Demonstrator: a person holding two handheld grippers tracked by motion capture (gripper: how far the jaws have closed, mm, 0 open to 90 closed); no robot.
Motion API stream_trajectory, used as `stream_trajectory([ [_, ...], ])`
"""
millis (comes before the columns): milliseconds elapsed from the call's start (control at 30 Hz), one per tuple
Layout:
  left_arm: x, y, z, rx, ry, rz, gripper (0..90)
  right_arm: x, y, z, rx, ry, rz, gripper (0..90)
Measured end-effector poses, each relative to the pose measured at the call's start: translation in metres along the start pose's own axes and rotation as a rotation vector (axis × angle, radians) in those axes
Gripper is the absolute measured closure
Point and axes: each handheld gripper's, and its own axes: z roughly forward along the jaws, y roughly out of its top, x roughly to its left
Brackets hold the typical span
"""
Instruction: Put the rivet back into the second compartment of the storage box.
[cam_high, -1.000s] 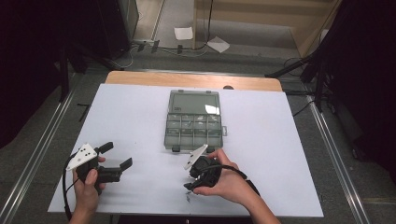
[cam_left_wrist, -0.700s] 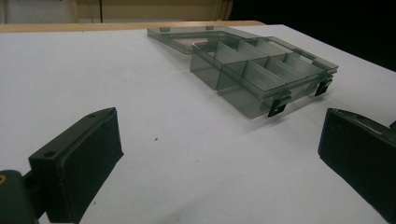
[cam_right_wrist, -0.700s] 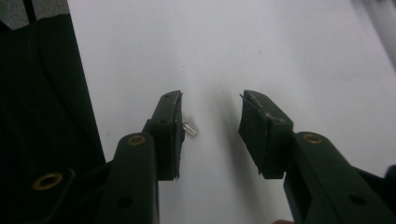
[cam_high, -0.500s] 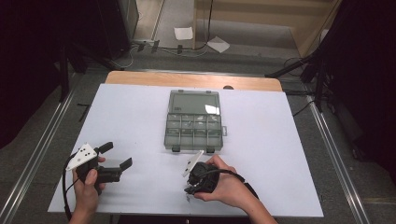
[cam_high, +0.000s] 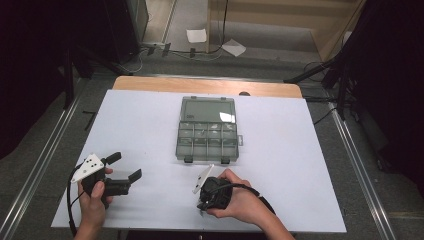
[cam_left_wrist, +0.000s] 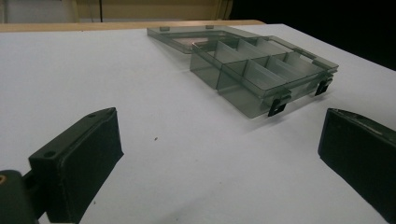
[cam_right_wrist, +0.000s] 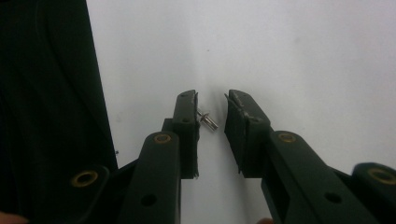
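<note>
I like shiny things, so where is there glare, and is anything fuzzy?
High view: a bright white glare patch sits on the open lid of the clear grey plastic compartment box. Right gripper view: the small silver metal pin looks slightly soft. Left gripper view: dim and grainy.

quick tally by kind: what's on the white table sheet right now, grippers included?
Handheld two-jaw grippers: 2 (left gripper, right gripper)
Clear grey compartment box, lid open: 1
Small metal pin lying between the right gripper's jaws: 1
Total: 4
</note>
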Motion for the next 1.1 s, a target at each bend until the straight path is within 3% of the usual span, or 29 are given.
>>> stream_trajectory([
  [333, 0.0006, -0.0002, 0.0002, 0.0, 0.001, -0.002, 0.0, -0.0006, 0.0006, 0.0054, 0.006, -0.019, -0.031, 82.0],
  [700, -0.0008, 0.0001, 0.0009, 0.003, -0.002, 0.004, 0.0, 0.0003, 0.0019, 0.0064, 0.013, -0.029, -0.079, 83.4],
  [867, -0.0002, 0.0001, 0.0006, 0.0, -0.003, 0.003, 0.0, -0.0017, 0.0022, 0.0054, 0.012, -0.011, -0.043, 83.5],
  [1100, 0.0006, 0.0, 0.0004, 0.0, -0.001, 0.001, 0.0, -0.0058, 0.0041, 0.0007, 0.003, 0.014, -0.04, 83.5],
])
